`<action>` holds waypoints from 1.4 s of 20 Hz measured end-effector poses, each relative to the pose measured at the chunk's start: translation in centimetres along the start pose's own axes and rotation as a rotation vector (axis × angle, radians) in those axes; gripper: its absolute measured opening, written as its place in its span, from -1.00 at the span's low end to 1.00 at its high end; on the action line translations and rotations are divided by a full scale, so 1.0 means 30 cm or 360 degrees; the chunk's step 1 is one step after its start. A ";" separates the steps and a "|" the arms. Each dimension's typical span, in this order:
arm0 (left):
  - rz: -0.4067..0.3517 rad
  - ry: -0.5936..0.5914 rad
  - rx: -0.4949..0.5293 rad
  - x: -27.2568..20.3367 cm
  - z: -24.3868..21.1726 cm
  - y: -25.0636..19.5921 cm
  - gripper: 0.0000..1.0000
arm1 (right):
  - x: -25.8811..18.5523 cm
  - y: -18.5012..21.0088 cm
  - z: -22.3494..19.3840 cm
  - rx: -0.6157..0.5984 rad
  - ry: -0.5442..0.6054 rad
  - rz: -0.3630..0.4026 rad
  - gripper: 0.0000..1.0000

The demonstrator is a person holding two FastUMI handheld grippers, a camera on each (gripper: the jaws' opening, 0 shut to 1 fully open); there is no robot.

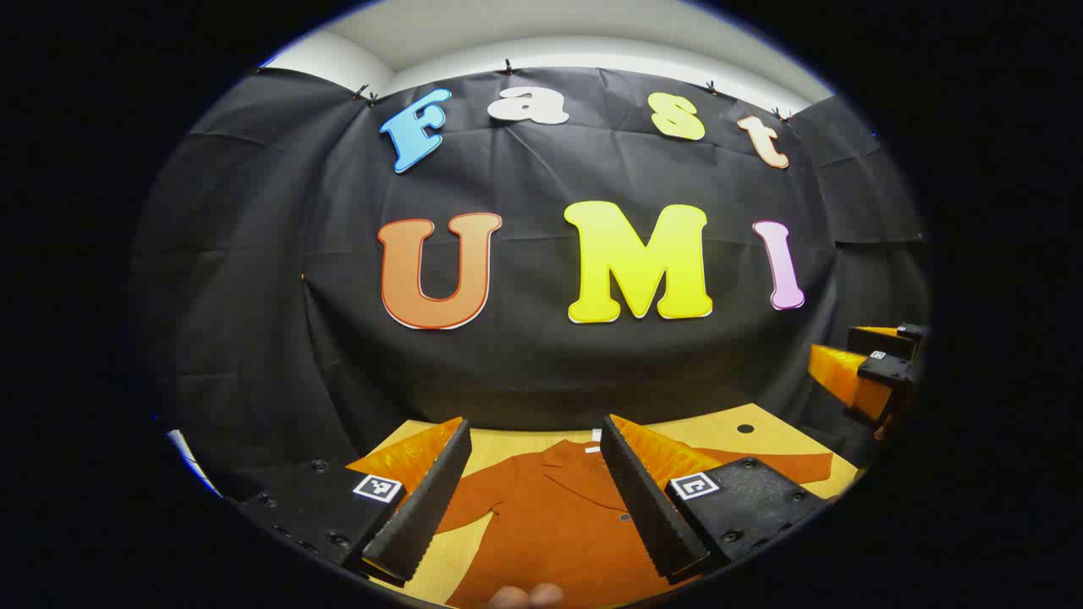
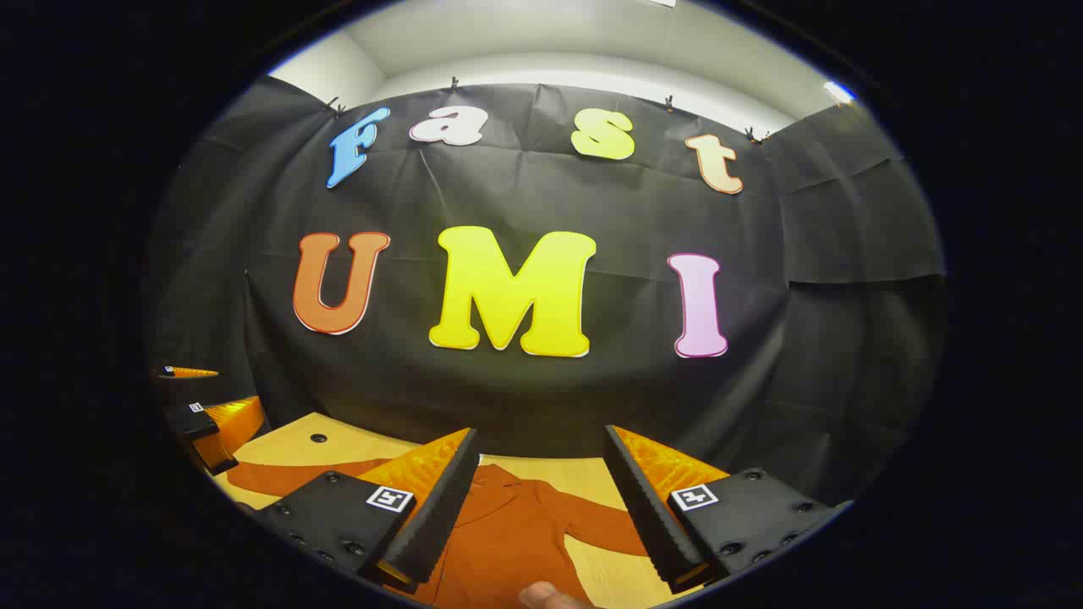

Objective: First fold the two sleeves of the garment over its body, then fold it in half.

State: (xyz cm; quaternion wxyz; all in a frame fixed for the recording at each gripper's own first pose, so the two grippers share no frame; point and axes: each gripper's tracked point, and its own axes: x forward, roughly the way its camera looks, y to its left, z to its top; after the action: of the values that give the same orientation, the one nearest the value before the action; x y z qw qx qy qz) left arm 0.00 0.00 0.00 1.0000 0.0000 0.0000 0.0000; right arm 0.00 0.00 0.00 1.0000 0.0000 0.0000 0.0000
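Left gripper view: both tongs (image 1: 533,491) hang released above the garment (image 1: 558,524) spread on the surface (image 1: 761,431); pinch each sleeve near its cuff, judging by spread.

Left gripper (image 1: 535,499) showing two wedge-shaped fingers with ribbed inner faces, black mounting blocks carrying square white-and-black markers and round screws. Right gripper (image 2: 537,507) wearing same build: wedge fingers, serrated pads (image 2: 440,516), marker squares, screw heads.

Both views level, side by side, facing booth wall (image 1: 541,355), perhaps above garment (image 1: 558,524)
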 end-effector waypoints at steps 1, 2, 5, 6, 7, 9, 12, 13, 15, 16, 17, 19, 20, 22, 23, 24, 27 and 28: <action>-0.0005 -0.0006 0.0007 0.009 0.005 -0.005 0.98 | 0.005 0.006 -0.002 -0.0005 0.0001 0.0010 0.89; -0.0007 -0.0008 0.0014 0.012 0.004 -0.009 0.98 | 0.007 0.005 0.000 -0.0002 0.0001 0.0012 0.89; -0.0019 0.0008 0.0014 0.025 0.002 -0.024 0.98 | 0.019 0.002 -0.003 0.0022 0.0003 0.0012 0.87; -0.0021 0.0010 0.0007 0.031 -0.001 -0.027 0.98 | 0.024 0.002 -0.007 0.0024 0.0010 0.0015 0.87; -0.0021 0.0012 0.0001 0.032 -0.001 -0.031 0.98 | 0.028 0.001 -0.016 0.0022 0.0023 0.0016 0.87; -0.0023 0.0021 0.0000 0.039 -0.006 -0.039 0.98 | 0.030 -0.004 -0.025 0.0024 0.0037 0.0017 0.87; -0.0024 0.0024 0.0004 0.048 -0.009 -0.046 0.99 | 0.033 -0.011 -0.032 0.0026 0.0044 0.0018 0.87; -0.0022 0.0027 0.0007 0.051 -0.007 -0.044 0.98 | 0.036 -0.010 -0.037 0.0022 0.0045 0.0018 0.87; -0.0021 0.0029 0.0005 0.056 -0.011 -0.047 0.98 | 0.036 -0.022 -0.040 0.0023 0.0043 0.0008 0.89; -0.0019 0.0033 0.0004 0.055 -0.012 -0.045 0.98 | 0.035 -0.024 -0.039 0.0033 0.0042 0.0011 0.88; -0.0018 0.0038 0.0000 0.057 -0.017 -0.047 0.98 | 0.036 -0.030 -0.039 0.0040 0.0040 0.0007 0.87; -0.0018 0.0069 -0.0012 0.061 -0.040 -0.052 0.98 | 0.041 -0.042 -0.048 0.0038 0.0050 -0.0004 0.87; -0.0009 0.0077 -0.0015 0.063 -0.043 -0.050 0.98 | 0.042 -0.044 -0.049 0.0038 0.0051 -0.0004 0.87; -0.0006 0.0097 -0.0017 0.062 -0.059 -0.053 0.98 | 0.045 -0.048 -0.059 0.0032 0.0061 -0.0005 0.89; -0.0006 0.0100 -0.0016 0.063 -0.062 -0.054 0.98 | 0.044 -0.049 -0.065 0.0028 0.0065 -0.0002 0.89; -0.0006 0.0098 -0.0014 0.063 -0.061 -0.055 0.98 | 0.045 -0.048 -0.067 0.0023 0.0068 0.0000 0.89; -0.0009 0.0094 0.0000 0.068 -0.065 -0.060 0.98 | 0.053 -0.043 -0.070 -0.0006 0.0063 0.0010 0.89; -0.0011 0.0102 0.0002 0.073 -0.068 -0.064 0.98 | 0.054 -0.039 -0.070 -0.0003 0.0062 0.0018 0.88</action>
State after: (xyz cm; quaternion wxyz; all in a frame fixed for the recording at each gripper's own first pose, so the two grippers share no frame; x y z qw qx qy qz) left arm 2.18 -1.93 -2.04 0.9995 0.0008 0.0321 -0.0035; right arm 1.62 -1.17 -2.10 0.9998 -0.0010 0.0195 0.0055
